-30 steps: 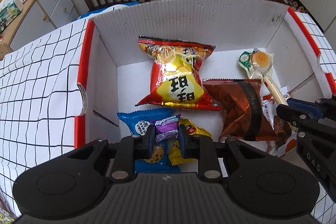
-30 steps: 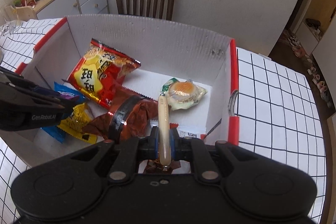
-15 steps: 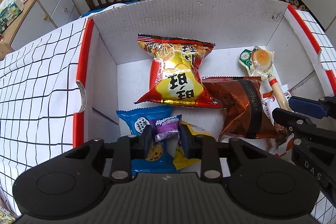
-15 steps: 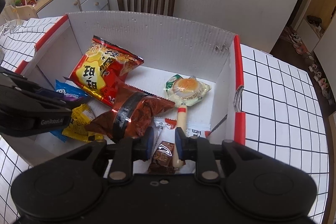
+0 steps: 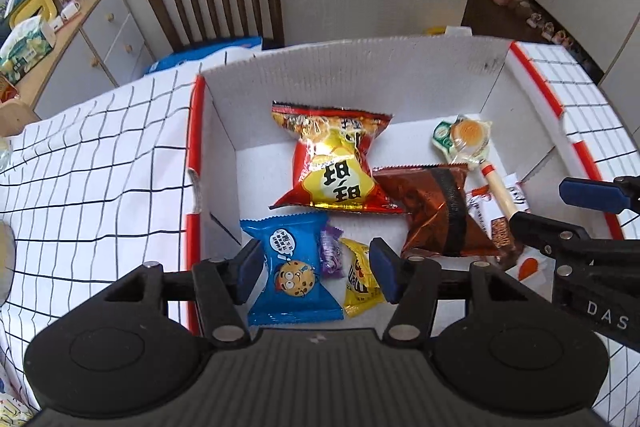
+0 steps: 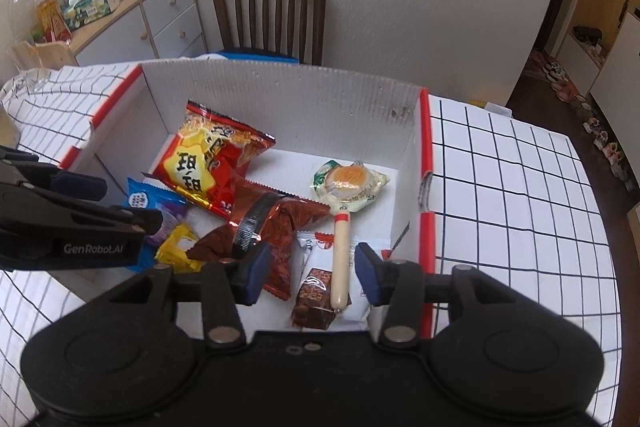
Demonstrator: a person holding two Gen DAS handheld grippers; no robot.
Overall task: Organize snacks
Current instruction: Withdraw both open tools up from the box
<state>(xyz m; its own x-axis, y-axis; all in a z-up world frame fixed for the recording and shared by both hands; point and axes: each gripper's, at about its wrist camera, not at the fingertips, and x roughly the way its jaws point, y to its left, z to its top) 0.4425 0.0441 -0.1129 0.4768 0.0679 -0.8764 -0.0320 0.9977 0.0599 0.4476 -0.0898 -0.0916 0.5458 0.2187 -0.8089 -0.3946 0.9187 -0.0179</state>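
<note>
Left hand-held gripper hangs over the near-left corner of the box, jaws spread wide, gripping nothing. Below and between its pads: blue cookie packet, small purple candy, yellow packet, all flat on the box floor and touching or just beside each other.

Right hand-held gripper hangs over the near-right corner, jaws also apart, empty. Between its pads lies a sausage stick, red band at the far end, resting on a white sachet, with a small brown chocolate pack touching its left side.

Further in: brown foil bag crumpled mid-box, overlapped at its far-left end by the big red-yellow chip bag, which sits tilted close to the back wall. Clear-wrapped round pastry sits just past the sausage's far tip.

White corrugated box, red-edged sides, sits on a counter with black-grid white cloth. Wooden chair behind the box, cluttered drawer cabinet to the left.
</note>
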